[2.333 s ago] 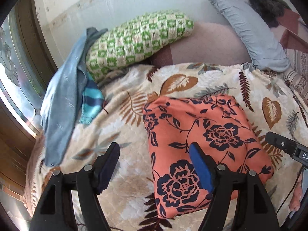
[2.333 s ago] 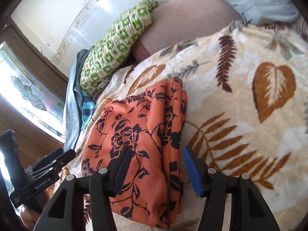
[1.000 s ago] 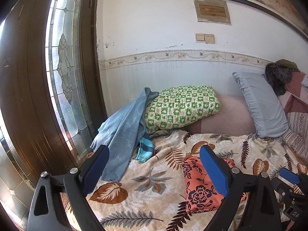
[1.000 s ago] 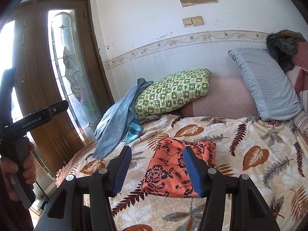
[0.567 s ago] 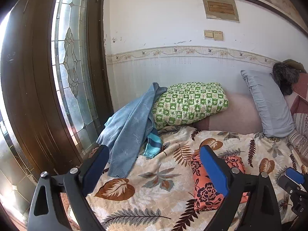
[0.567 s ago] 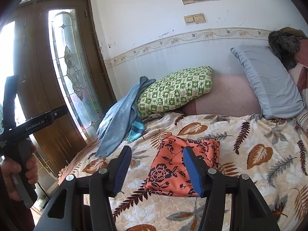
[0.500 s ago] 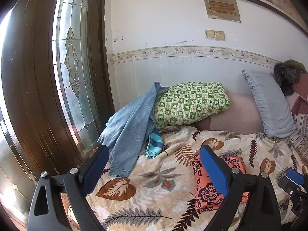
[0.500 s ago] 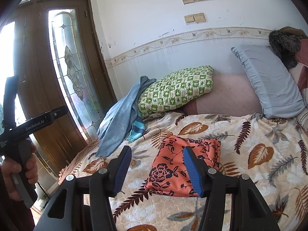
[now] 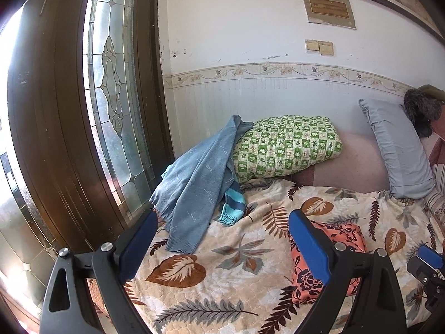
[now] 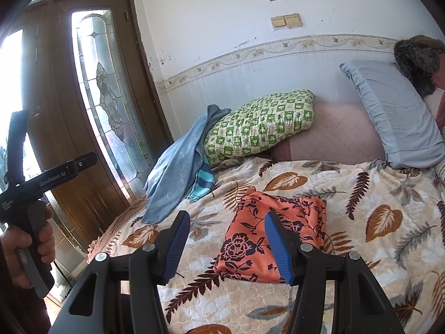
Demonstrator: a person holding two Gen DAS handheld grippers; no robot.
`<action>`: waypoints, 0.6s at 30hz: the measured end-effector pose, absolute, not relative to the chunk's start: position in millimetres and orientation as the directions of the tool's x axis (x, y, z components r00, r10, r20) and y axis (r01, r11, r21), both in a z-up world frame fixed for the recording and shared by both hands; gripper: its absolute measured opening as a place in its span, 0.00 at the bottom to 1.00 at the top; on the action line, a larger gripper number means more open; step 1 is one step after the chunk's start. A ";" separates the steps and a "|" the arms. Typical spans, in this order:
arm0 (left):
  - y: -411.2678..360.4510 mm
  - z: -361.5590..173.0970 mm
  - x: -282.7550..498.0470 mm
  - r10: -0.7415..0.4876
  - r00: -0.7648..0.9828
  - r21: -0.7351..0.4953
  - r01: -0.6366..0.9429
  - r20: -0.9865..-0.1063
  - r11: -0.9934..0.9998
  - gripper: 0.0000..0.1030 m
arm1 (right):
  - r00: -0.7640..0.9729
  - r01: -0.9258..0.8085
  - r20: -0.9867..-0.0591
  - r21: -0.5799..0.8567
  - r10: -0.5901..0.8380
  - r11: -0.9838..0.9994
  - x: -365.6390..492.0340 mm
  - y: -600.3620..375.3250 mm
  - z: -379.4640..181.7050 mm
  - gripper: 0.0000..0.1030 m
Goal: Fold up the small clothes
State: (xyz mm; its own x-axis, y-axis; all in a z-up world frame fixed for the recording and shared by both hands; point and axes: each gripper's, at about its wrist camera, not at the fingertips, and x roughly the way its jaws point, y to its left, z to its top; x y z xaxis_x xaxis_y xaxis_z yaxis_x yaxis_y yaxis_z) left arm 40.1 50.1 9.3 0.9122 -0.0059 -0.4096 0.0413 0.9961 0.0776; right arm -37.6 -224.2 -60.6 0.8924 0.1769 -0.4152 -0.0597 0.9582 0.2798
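A folded orange cloth with dark flowers [image 10: 281, 222] lies flat on the leaf-print blanket [image 10: 375, 194]; it also shows in the left wrist view [image 9: 338, 239], partly behind my right finger. My left gripper [image 9: 222, 246] is open and empty, held back above the bed's near edge. My right gripper [image 10: 226, 246] is open and empty, held above and short of the cloth. A light blue sweater [image 9: 200, 183] with a striped teal cuff [image 9: 232, 208] hangs off the bed's left end.
A green checked pillow [image 9: 286, 144] and a grey-blue pillow [image 9: 397, 150] lean on the white wall. A dark wooden door with leaded glass [image 9: 111, 111] stands at the left. A dark furry thing [image 10: 417, 58] sits at the far right.
Both grippers have pulled back and up from the orange cloth, which lies folded on the blanket. In the last half second the views hardly shift.
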 end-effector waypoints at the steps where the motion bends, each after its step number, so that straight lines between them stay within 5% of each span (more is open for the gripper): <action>1: 49.9 9.7 39.4 -0.004 0.913 0.080 0.041 -0.408 0.996 0.92 | 0.893 -0.060 -0.414 0.280 0.178 0.958 -37.6 -224.3 -60.5 0.57; 18: 45.9 8.3 32.4 0.007 0.915 0.098 0.036 -0.404 0.995 0.92 | 0.897 -0.061 -0.407 0.279 0.175 0.958 -43.6 -224.8 -59.7 0.57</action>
